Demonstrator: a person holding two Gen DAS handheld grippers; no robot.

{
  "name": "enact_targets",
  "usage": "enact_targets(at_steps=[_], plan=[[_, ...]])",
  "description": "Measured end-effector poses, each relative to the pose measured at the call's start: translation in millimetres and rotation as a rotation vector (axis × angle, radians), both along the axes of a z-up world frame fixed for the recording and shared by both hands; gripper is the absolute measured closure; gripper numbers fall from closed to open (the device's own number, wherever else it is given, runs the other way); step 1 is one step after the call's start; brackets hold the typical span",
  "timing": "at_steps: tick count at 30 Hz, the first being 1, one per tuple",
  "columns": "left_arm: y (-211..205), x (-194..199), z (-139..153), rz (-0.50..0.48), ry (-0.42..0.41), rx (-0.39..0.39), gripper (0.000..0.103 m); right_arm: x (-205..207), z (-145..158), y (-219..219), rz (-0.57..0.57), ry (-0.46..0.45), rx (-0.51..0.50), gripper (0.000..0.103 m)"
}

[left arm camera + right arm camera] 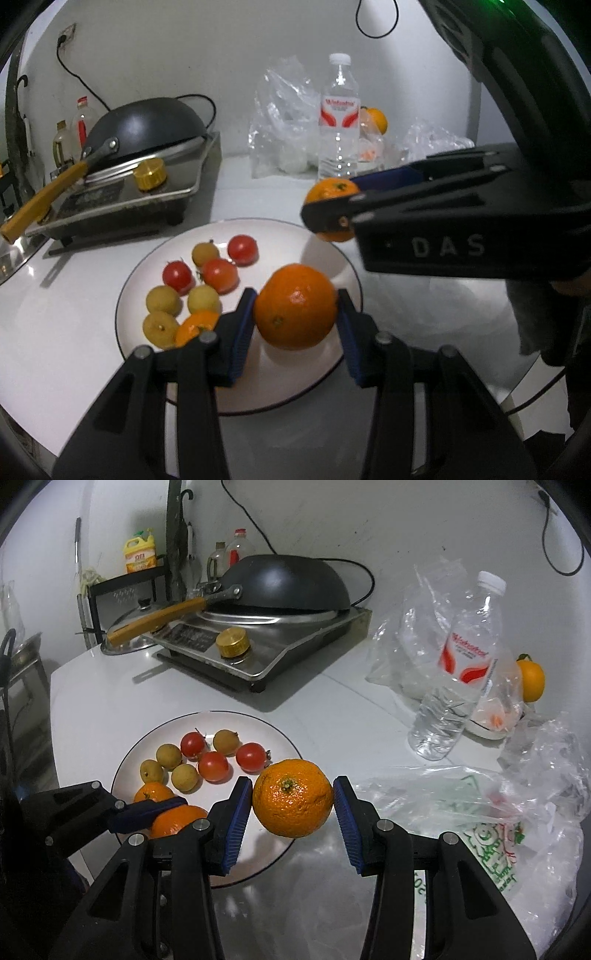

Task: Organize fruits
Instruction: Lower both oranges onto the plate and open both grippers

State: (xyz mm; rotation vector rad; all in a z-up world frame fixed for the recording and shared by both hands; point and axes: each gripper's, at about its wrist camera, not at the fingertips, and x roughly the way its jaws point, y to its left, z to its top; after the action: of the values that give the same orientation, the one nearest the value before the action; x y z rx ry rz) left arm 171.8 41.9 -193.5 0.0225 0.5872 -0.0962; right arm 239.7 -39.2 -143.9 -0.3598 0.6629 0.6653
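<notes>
A white plate (280, 391) (140, 746) holds three red cherry tomatoes (178, 276), several yellow-brown longans (163, 300) and a small orange (195, 325). My left gripper (295, 314) is shut on a large orange (295, 306) resting low on the plate; it also shows in the right wrist view (177, 821). My right gripper (293, 805) is shut on another orange (293, 803), held above the plate's right rim; it shows in the left wrist view (328, 192) too.
An induction cooker (122, 199) with an upturned black wok (147, 125) stands behind the plate. A water bottle (339, 118), clear plastic bags (480, 812) and one more orange (532, 681) lie to the right on the white counter.
</notes>
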Motion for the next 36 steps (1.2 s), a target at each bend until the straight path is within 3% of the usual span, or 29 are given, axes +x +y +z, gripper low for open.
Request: enact_targets(at_steps=[19,36], plan=[[-4,4,-4,-0.013,0.016,0.032,0.059,13,-30,21,0.041,0.106,-0.026,0.055],[-6,-2,3,0.007,0.005,0.052,0.058,3,-18,15,0.045,0.093,-0.011,0.055]])
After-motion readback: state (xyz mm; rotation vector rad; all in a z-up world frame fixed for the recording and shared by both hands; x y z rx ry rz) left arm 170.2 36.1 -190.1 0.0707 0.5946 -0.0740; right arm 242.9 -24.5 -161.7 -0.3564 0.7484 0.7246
